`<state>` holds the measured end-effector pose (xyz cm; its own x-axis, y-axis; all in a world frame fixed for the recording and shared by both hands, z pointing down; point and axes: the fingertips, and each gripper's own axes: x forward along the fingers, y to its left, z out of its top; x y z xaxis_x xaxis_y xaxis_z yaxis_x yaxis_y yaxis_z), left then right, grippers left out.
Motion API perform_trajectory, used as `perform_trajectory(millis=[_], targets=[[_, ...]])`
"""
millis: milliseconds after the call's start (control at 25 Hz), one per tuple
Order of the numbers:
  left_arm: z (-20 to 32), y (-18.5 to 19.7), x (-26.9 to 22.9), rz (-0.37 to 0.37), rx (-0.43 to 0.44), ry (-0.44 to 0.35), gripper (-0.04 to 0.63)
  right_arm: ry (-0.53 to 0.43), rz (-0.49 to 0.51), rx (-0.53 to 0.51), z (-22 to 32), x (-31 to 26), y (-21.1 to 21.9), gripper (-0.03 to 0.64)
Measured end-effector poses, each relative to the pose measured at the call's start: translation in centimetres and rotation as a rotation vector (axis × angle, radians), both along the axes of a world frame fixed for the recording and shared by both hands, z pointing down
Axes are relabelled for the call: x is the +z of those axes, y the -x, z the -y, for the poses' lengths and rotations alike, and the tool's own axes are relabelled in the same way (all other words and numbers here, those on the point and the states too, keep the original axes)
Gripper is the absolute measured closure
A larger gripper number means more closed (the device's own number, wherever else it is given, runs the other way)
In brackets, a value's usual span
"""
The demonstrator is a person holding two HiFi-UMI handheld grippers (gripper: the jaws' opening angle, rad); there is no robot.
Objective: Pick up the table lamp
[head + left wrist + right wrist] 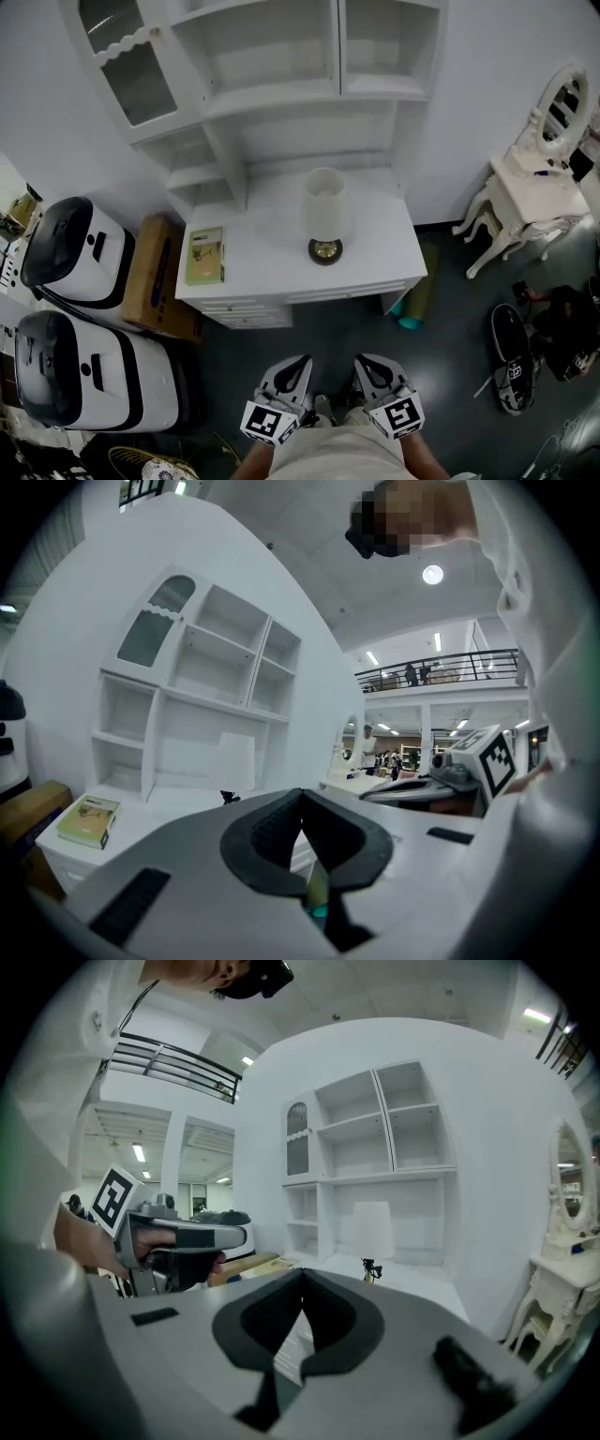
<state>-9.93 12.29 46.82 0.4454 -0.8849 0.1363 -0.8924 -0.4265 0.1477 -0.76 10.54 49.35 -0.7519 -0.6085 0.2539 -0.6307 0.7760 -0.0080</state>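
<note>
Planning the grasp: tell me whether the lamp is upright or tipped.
Upright: the lamp stands on its round base on the desk, shade straight above it.

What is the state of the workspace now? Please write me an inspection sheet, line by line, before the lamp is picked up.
surface: white desk top, mostly bare.
job's things: table lamp upright on the desk top, pale shade, dark round base, untouched.
clutter: one green book lying flat near the left edge.
grippers: left tongs and right tongs both shut, empty, side by side in front of the desk, well apart from the lamp.
cables: nothing seen on the desk top.
surroundings: white shelf unit behind; two white-and-black appliances and a cardboard box at left; white dressing table at right.
</note>
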Motion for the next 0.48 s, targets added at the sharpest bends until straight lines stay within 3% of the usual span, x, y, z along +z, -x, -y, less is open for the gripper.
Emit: perform_trajectory(millis=[480], targets=[[7.9,-3.9,-0.4,-0.004,-0.016,0.045,0.586,-0.034,0.054,-0.08,8.4,-1.7,-3.7,0.603]])
